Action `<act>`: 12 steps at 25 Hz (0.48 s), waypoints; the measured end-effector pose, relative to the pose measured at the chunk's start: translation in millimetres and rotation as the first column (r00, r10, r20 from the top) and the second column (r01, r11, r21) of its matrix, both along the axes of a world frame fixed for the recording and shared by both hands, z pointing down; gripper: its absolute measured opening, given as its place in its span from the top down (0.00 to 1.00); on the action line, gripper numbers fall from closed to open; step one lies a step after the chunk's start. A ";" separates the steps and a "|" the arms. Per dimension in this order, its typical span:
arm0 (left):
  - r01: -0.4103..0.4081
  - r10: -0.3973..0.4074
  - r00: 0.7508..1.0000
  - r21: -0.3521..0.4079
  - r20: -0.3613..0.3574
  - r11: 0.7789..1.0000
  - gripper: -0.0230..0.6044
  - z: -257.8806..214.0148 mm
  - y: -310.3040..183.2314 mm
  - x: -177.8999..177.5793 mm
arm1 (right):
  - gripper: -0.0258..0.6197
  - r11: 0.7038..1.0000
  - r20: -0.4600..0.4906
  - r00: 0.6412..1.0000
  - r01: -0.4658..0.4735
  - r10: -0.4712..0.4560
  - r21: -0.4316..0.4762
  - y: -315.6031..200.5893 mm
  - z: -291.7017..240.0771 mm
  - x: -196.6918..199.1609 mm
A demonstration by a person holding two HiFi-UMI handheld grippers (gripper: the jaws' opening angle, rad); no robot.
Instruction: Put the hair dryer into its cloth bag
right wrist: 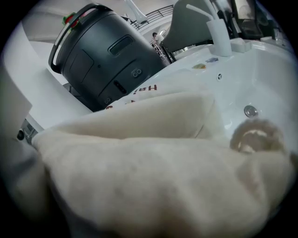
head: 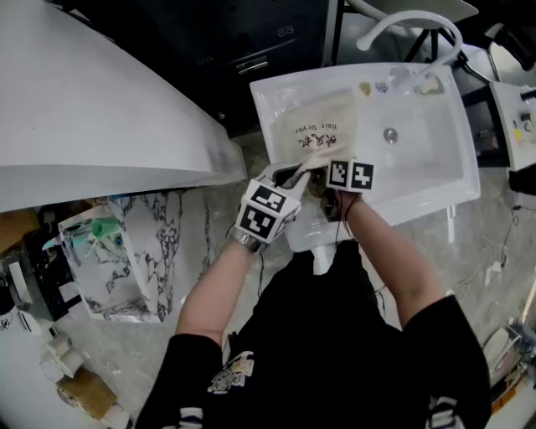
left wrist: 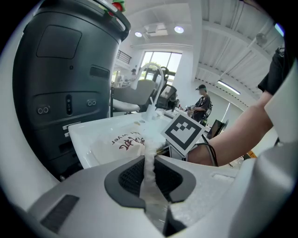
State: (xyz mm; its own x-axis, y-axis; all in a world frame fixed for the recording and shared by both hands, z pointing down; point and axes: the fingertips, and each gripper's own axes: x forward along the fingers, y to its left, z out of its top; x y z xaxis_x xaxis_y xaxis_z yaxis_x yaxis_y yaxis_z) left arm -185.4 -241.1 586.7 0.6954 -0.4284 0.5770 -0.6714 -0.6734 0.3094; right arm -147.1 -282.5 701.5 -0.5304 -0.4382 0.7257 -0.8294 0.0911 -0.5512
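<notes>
The cream cloth bag (head: pixel 318 126), printed "Hair Dryer", lies in a white sink (head: pixel 435 142). My left gripper (head: pixel 293 178) is at the bag's near edge. In the left gripper view, my left gripper (left wrist: pixel 150 162) is shut on a bunched strip of the bag (left wrist: pixel 123 144). My right gripper (head: pixel 333 166) is at the bag's mouth, beside the left one, and its marker cube (left wrist: pixel 185 131) shows close by. In the right gripper view, the bag's cloth (right wrist: pixel 153 153) fills the lower half and hides the jaws. No frame clearly shows the hair dryer. A black cord (head: pixel 339 209) runs by the right wrist.
The sink's drain (right wrist: pixel 250 110) and a white faucet (head: pixel 410 25) are at the far side. A dark grey machine (right wrist: pixel 107 56) stands to the left behind the sink. A large white curved surface (head: pixel 84 109) is at left, with a marble-patterned bin (head: pixel 126 260) below it.
</notes>
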 end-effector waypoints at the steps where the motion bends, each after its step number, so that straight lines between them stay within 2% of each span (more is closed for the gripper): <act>1: 0.000 -0.001 1.000 -0.002 -0.002 1.000 0.89 0.5 0.3 0.3 | 0.59 1.000 -0.018 1.000 0.008 -0.008 0.006 0.5 1.6 0.5; 7: 0.019 -0.020 1.000 -0.018 -0.008 1.000 0.89 5.3 1.6 0.6 | 0.58 0.998 -0.087 0.994 0.065 -0.064 0.007 3.0 9.4 0.9; 10: 0.027 -0.027 1.000 -0.023 -0.006 0.999 0.89 8.3 1.0 0.3 | 0.55 0.998 -0.062 0.996 0.066 -0.066 0.000 3.0 8.7 -0.3; 12: 0.041 -0.041 0.999 -0.026 -0.009 0.999 0.89 9.9 -0.9 -1.0 | 0.47 0.997 -0.028 0.996 0.079 -0.079 0.002 3.7 5.0 -4.7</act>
